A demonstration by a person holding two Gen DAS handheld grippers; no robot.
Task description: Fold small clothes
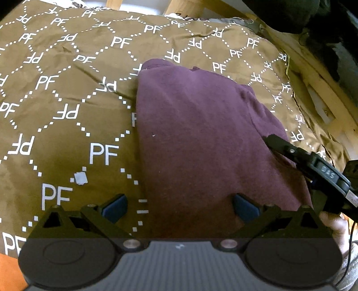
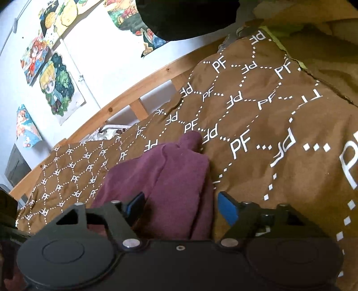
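Observation:
A maroon garment [image 1: 201,134] lies folded on a brown blanket [image 1: 67,138] printed with white "PF" letters. In the left wrist view my left gripper [image 1: 180,209] hangs open just above the garment's near left edge, with nothing pressed between its blue pads. My right gripper [image 2: 182,207] is low over the garment [image 2: 170,179]. Its jaws stand apart, with a fold of the cloth between them and the right pad clear of it. In the left wrist view one of its black fingers [image 1: 282,145] rests on the garment's right side.
A wooden bed rail [image 2: 125,100] runs behind the blanket [image 2: 268,116], below a white wall with coloured drawings [image 2: 56,82]. A small pale scrap [image 1: 80,178] lies on the blanket. A hand [image 1: 331,221] holds the right gripper. Something dark [image 2: 185,18] hangs at the top.

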